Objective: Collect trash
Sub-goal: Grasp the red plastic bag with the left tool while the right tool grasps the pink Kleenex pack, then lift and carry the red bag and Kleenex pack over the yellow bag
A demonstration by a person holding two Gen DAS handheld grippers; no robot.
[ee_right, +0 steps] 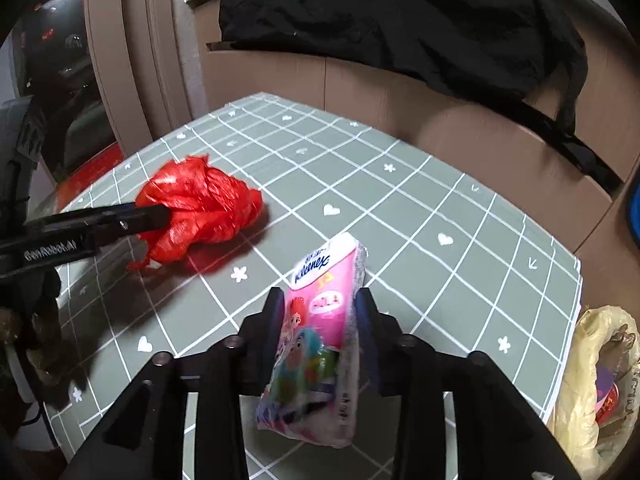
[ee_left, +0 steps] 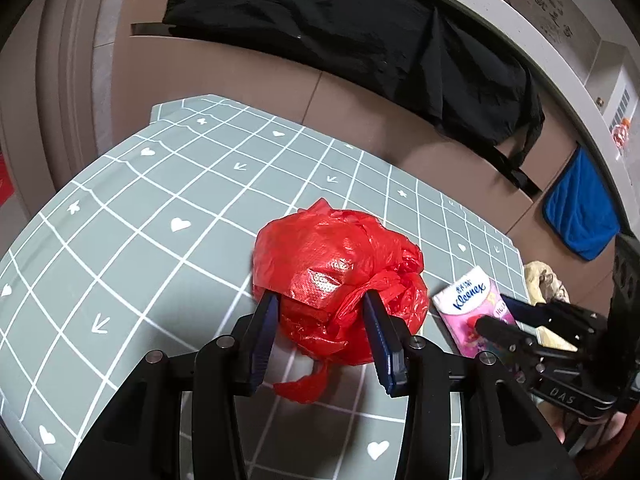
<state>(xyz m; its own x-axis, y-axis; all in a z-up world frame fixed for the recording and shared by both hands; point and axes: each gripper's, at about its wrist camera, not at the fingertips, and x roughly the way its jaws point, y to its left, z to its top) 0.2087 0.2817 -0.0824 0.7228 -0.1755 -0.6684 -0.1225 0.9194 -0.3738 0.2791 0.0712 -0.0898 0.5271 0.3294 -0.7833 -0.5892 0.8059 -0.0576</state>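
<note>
Grey-green vinyl, ruled in white squares and dotted with small hearts, stars and arrows, covers the table point(ee_left: 132, 216), which stands against tan cabinet fronts point(ee_left: 248, 76); a large black cloth point(ee_left: 344, 28) is draped over the pale counter edge above them, and a blue towel point(ee_left: 580, 216) hangs further along to the right. Beyond the table's right edge, in the right wrist view, sits a bin lined with a yellowish plastic bag point(ee_right: 588, 380) (something pink and red shows inside it, too small to make out). On the table lies a crumpled red plastic bag point(ee_left: 340, 280), bunched into a rough ball with a loose tail trailing toward the camera. The left gripper point(ee_left: 320, 304) has its two blue-padded fingers on either side of the near half of that ball, the pads pressing into the crinkled plastic, so it is pinching the bag where it rests on the cloth. Just to the right of the red bag is a pink Kleenex tissue pack point(ee_right: 320, 332) printed with cartoon figures. The right gripper point(ee_right: 320, 300) holds it edge-up between its pads, clamped on both long sides, the branded end pointing away from the camera and lifted clear of the table.
</note>
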